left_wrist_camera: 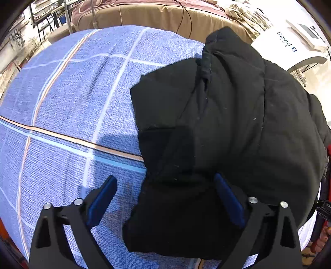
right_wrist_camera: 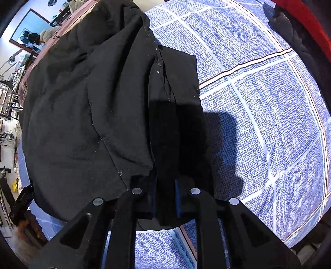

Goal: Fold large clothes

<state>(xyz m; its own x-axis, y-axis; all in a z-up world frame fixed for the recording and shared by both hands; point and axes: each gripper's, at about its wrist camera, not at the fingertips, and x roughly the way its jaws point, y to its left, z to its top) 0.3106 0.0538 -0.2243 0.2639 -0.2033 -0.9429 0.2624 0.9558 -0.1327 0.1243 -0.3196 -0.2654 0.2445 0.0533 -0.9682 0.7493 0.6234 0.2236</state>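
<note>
A large black garment [left_wrist_camera: 238, 115] lies bunched and partly folded on a blue checked bed sheet [left_wrist_camera: 68, 103]. In the left wrist view my left gripper [left_wrist_camera: 165, 186] is open, its blue-padded fingers [left_wrist_camera: 103, 198] spread wide over the garment's near edge, one finger on the sheet, the other over the cloth. In the right wrist view the same black garment [right_wrist_camera: 86, 107] fills the left half. My right gripper [right_wrist_camera: 165, 196] is shut on a fold of its near edge, cloth pinched between the pads.
The sheet [right_wrist_camera: 269, 103] stretches open to the right in the right wrist view. A white box [left_wrist_camera: 289, 47] with blue lettering and a tan bed [left_wrist_camera: 165, 16] stand beyond. A red and dark item [right_wrist_camera: 300, 27] lies at the far right edge.
</note>
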